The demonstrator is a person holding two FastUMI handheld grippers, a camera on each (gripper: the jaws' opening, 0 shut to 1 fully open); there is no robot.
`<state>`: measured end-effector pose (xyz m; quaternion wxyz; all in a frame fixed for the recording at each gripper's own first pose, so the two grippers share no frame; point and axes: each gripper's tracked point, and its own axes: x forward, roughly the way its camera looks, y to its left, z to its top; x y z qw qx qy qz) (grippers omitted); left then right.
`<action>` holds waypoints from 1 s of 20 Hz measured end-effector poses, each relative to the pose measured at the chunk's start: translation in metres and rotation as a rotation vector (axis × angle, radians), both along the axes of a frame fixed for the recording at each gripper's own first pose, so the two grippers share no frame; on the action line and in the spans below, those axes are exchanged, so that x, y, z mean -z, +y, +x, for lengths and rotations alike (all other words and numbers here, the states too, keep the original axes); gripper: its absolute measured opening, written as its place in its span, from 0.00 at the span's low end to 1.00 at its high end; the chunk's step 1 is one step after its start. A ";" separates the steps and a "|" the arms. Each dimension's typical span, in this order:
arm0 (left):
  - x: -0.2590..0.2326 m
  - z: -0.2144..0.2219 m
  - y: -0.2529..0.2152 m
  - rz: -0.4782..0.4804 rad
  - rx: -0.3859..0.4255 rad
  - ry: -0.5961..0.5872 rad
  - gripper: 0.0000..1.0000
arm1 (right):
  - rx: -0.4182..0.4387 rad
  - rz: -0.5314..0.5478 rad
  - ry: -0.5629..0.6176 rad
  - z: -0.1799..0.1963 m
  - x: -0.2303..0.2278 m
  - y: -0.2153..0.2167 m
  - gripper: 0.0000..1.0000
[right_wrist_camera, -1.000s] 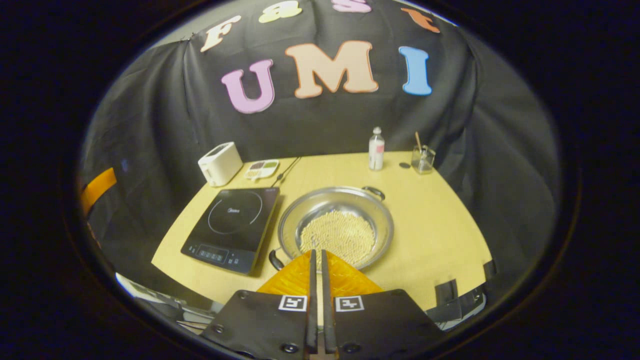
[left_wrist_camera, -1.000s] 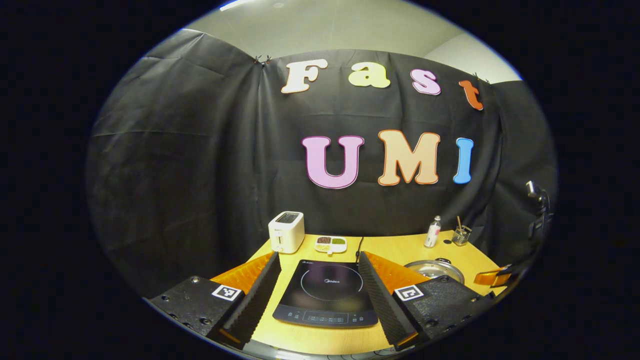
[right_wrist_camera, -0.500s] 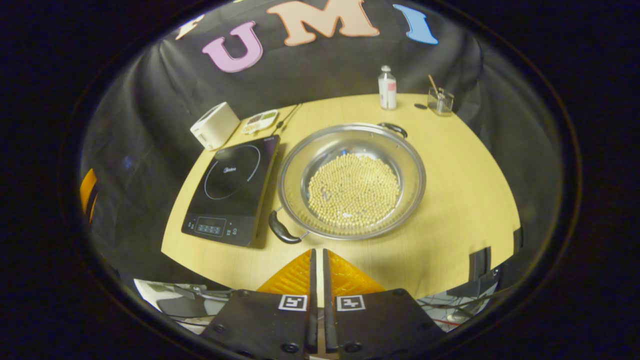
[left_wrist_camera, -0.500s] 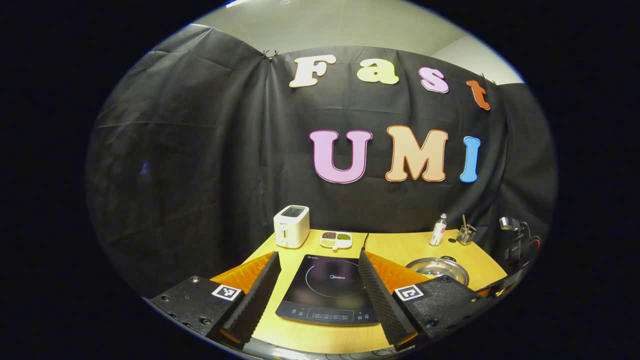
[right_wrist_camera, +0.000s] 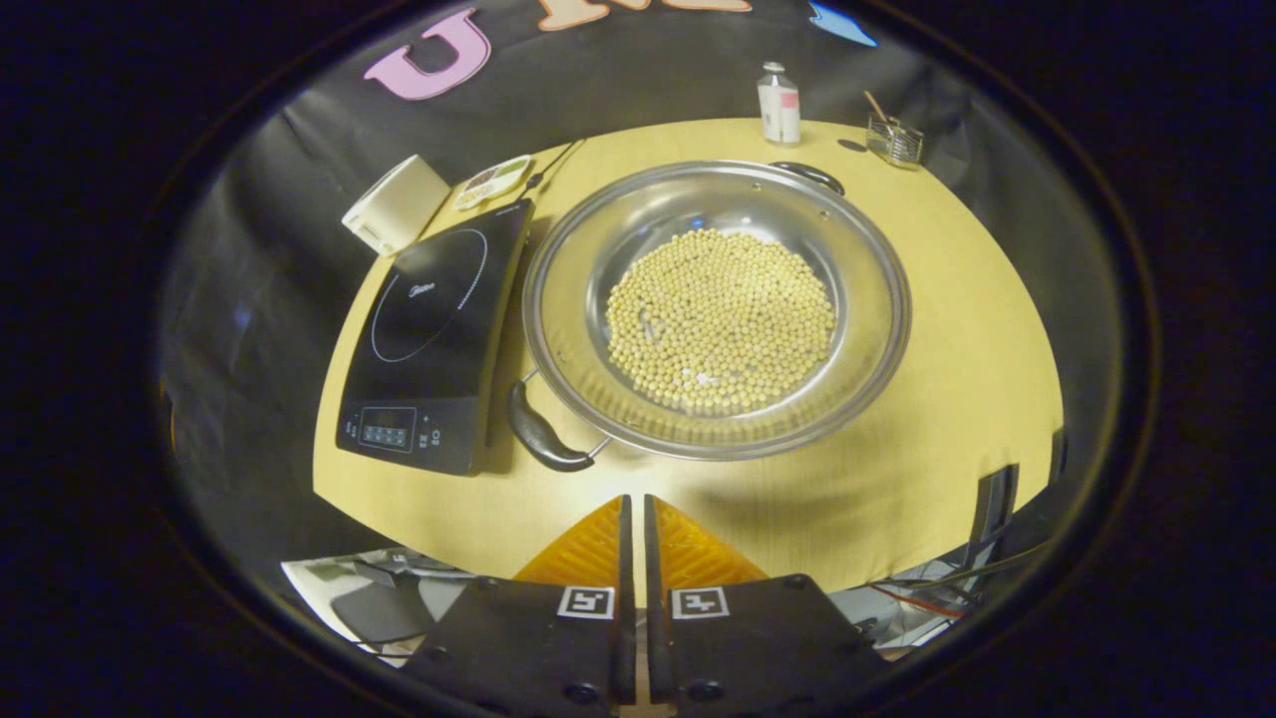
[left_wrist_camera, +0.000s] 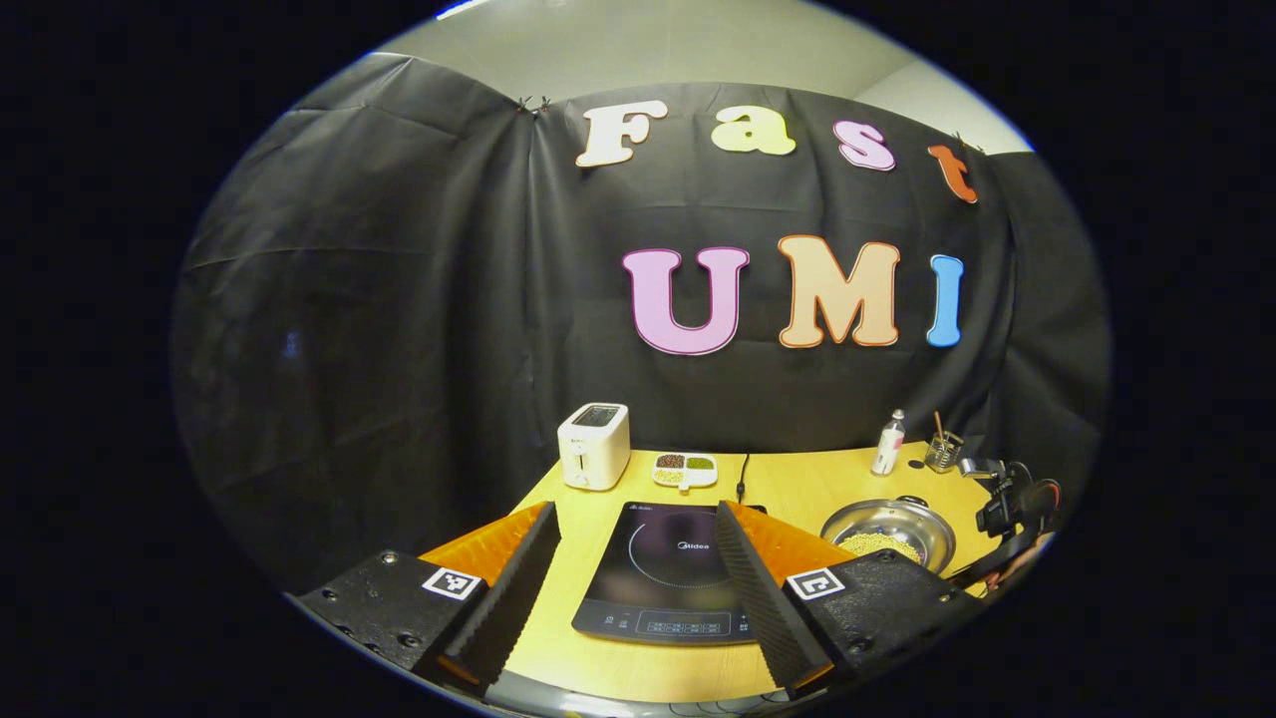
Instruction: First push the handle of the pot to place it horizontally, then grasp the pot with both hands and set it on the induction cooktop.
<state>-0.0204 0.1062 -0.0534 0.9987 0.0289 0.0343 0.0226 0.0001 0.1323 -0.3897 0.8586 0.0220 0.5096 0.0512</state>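
A wide steel pot holding pale beans sits on the yellow table, just right of the black induction cooktop. Its near black handle points toward the front left, and the far handle lies at the back. My right gripper hovers above the table's front edge, short of the near handle, with its fingers closed and nothing between them. In the left gripper view my left gripper stands open before the cooktop; the pot lies to its right, with the other gripper beyond it.
A white toaster and a small divided dish stand behind the cooktop. A small bottle and a glass with sticks are at the table's back right. A cord runs from the cooktop's rear.
My right gripper has risen and tilted downward, moving closer over the pot, which now looms larger. The left gripper view has shifted slightly left, the fingers staying apart. The pot has not moved.
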 end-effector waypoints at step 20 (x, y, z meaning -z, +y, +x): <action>0.007 0.004 0.017 0.027 0.002 0.003 0.96 | 0.077 -0.041 -0.006 0.040 0.018 0.055 0.03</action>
